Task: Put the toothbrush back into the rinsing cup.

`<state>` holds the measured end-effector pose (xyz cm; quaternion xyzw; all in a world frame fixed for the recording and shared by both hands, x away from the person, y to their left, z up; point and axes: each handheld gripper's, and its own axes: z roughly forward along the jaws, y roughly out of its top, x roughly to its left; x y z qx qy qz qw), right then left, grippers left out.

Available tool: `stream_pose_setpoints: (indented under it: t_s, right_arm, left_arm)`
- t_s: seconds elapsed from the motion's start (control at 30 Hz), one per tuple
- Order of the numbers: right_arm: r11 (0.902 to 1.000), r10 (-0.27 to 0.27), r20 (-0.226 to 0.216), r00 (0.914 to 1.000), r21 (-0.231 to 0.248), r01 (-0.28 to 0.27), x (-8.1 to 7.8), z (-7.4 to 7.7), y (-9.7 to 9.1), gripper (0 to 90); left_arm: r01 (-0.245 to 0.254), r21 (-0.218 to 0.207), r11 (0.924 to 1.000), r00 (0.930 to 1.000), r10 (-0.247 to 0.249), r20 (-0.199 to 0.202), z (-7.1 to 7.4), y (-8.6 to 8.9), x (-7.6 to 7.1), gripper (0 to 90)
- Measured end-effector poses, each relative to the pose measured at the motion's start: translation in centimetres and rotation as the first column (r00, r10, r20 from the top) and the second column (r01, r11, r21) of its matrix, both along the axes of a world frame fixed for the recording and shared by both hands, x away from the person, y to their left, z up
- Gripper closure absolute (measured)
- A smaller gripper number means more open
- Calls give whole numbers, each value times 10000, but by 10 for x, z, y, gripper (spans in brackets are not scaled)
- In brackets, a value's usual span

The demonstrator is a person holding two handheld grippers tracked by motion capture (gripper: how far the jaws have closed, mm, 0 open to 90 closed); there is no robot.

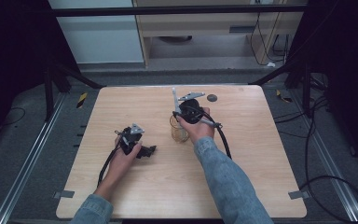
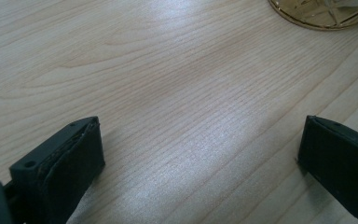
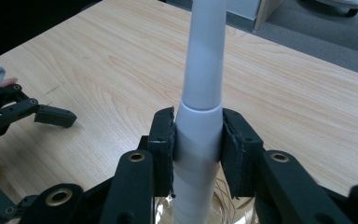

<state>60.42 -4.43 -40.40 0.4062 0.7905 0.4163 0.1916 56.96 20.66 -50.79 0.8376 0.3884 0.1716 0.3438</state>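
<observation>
right hand-held gripper (image 3: 198,149) clamping white tube (image 3: 204,70) (over glass (image 1: 179,133))

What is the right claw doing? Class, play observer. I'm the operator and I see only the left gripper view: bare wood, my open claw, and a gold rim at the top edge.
Observer: The right claw is shut on a white tube, held upright.
Operator: Where is that relative to the gold rim?
Observer: The rim belongs to a glass. The tube stands right above it, with its lower end at the mouth.
Operator: And where is my own claw?
Observer: The left claw is low over the table, left of the glass and apart from it.
</observation>
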Motion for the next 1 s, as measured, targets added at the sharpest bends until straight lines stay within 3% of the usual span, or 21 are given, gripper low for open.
stream_pose_setpoints:
  t_s: [1.0]
  right_arm:
    - [9994,37,-59,10000,-343,-39,13,-2,15,669]
  left_arm:
    - [-17,-31,10000,10000,17,7,0,0,0,0]
